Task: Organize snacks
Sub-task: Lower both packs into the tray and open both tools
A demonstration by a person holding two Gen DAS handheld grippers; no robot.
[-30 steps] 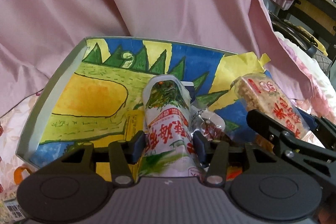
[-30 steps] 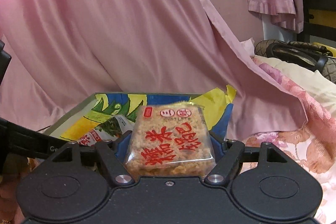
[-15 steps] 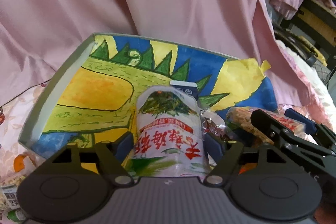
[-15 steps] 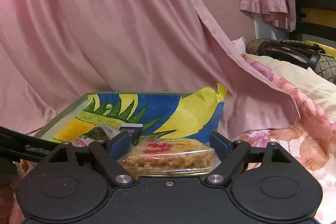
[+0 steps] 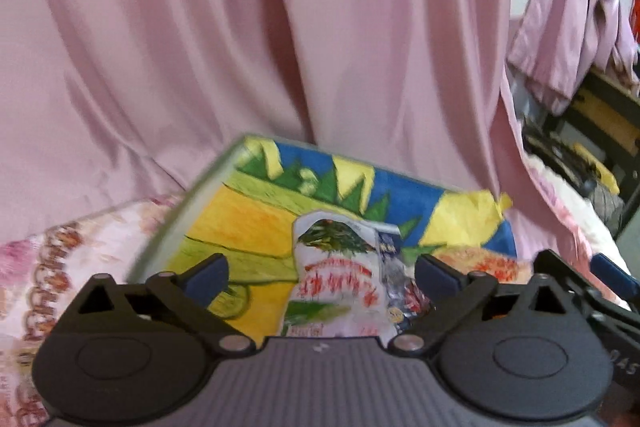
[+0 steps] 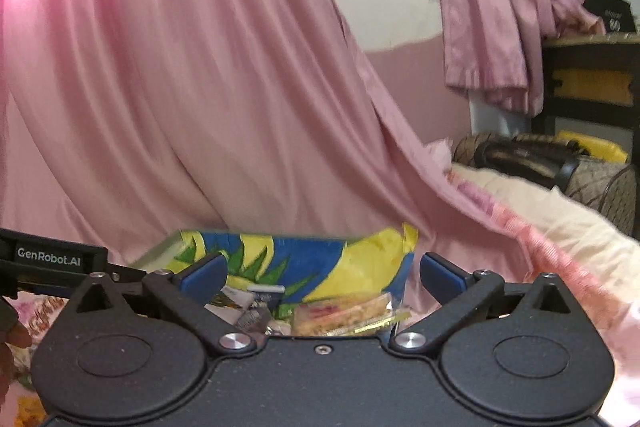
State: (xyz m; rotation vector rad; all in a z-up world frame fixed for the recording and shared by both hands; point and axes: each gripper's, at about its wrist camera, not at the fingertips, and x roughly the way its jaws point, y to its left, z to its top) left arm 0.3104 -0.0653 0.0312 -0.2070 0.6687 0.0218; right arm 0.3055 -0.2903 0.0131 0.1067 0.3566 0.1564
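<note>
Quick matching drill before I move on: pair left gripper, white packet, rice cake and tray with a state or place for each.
Things:
1. left gripper
2. white packet
3. rice cake
4. tray

States:
A. on the floral bedding, in front of the pink curtain
B. open, jaws just opened, touching nothing
C. clear wrapper, lying at the tray's right end
D. green and red print, lying mid-tray

Pairs: 1-B, 2-D, 3-C, 4-A

My left black plastic two-finger gripper (image 5: pixel 322 277) has blue pads (image 5: pixel 206 277), silver screws and round housings; my matching right gripper (image 6: pixel 322 277) does too.
</note>
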